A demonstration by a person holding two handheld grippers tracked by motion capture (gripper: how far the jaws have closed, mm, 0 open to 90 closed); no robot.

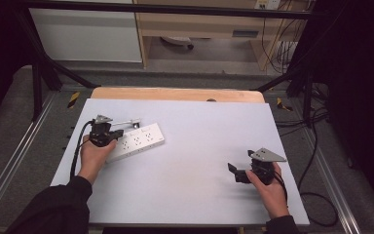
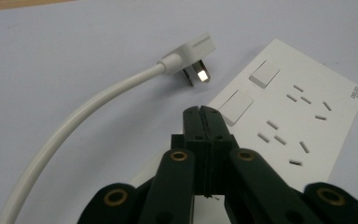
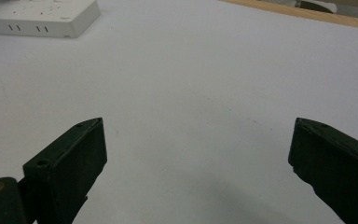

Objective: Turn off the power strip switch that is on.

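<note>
The left gripper (image 2: 204, 111), jaws pressed together on nothing, hangs over the near end of the white power strip (image 2: 289, 116) on the table (image 1: 199, 161), its plug (image 2: 193, 58) just beside, while the right gripper (image 3: 198, 154) rests spread wide, well apart.

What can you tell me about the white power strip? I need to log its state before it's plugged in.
The white power strip is a flat plastic bar lying face up on the pale tabletop, angled. Its top shows rows of socket slots and two rectangular rocker switches. Nothing is plugged in. Its own white cable curves to a plug lying loose beside it. The left gripper, jaws shut, hovers at its switch end; contact is unclear.
</note>
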